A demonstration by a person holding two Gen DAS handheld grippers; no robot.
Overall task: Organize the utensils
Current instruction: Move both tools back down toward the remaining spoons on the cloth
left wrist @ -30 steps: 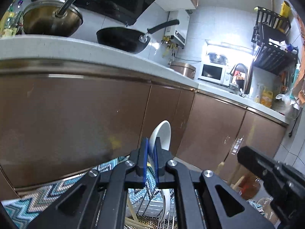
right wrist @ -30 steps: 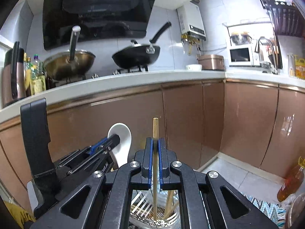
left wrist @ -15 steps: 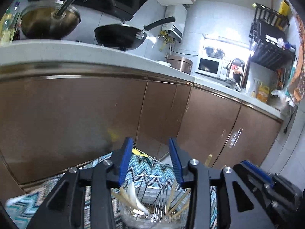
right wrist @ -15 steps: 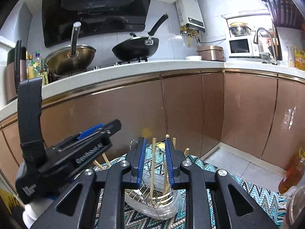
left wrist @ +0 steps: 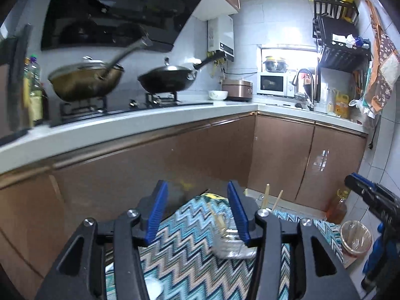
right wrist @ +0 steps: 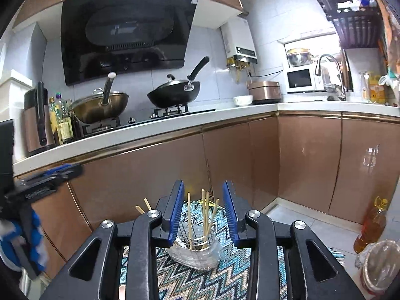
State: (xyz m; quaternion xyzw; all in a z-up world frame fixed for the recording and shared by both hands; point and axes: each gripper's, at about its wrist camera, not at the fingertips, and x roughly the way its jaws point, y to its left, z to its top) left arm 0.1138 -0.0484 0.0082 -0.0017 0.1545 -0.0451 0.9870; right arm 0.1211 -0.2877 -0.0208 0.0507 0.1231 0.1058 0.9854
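Observation:
A clear utensil holder [right wrist: 196,251] with a wire insert stands on the zigzag mat [right wrist: 205,278]. Several wooden chopsticks [right wrist: 205,211] stand in it. My right gripper [right wrist: 203,212] is open and empty, raised above and behind the holder. In the left wrist view the holder [left wrist: 231,243] sits at the right, partly behind the right finger, with chopsticks [left wrist: 267,196] sticking up. My left gripper [left wrist: 197,215] is open and empty above the mat [left wrist: 185,250]. A white object [left wrist: 152,286], perhaps a spoon, lies low on the mat.
Brown cabinets [right wrist: 307,160] under a white counter [right wrist: 175,125] run behind the mat. Two woks [right wrist: 175,93] sit on the stove. An oil bottle [right wrist: 371,225] and a lidded jar [right wrist: 380,265] stand on the floor at the right.
Both grippers opened, letting go of the white spoon and a chopstick into the holder, then rose and pulled back. Both jaws now stand wider apart.

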